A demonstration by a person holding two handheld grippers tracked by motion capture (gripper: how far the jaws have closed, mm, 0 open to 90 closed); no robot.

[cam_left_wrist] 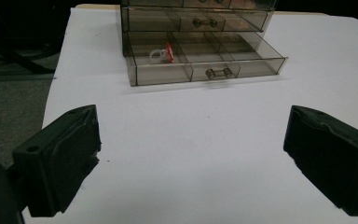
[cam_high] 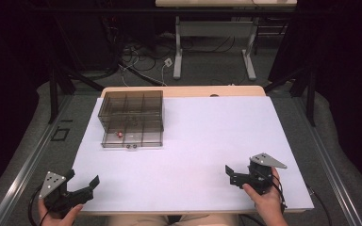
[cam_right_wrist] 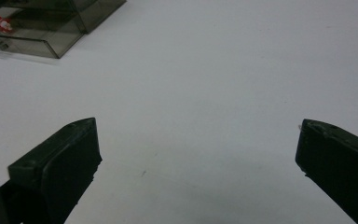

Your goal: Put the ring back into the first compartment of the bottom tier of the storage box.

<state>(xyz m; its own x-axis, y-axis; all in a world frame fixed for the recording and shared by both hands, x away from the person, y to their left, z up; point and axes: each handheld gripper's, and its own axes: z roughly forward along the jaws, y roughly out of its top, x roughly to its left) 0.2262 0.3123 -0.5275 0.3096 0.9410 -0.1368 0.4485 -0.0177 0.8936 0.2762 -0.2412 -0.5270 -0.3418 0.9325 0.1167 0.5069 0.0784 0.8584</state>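
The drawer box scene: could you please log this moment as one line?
left tongs: open, empty | right tongs: open, empty | drawer box: bottom drawer open | red-white item: inside drawer

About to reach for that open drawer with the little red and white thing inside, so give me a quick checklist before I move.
1. Left gripper open, nothing between its jaws: ok.
2. Right gripper open, nothing held: ok.
3. Bottom drawer of the drawer box pulled out: ok.
4. Red and white item lying in the drawer's left compartment, reachable from above: ok.
5. White tabletop between grippers and box free of obstacles: ok.
6. Upper drawer fully closed: cannot tell.
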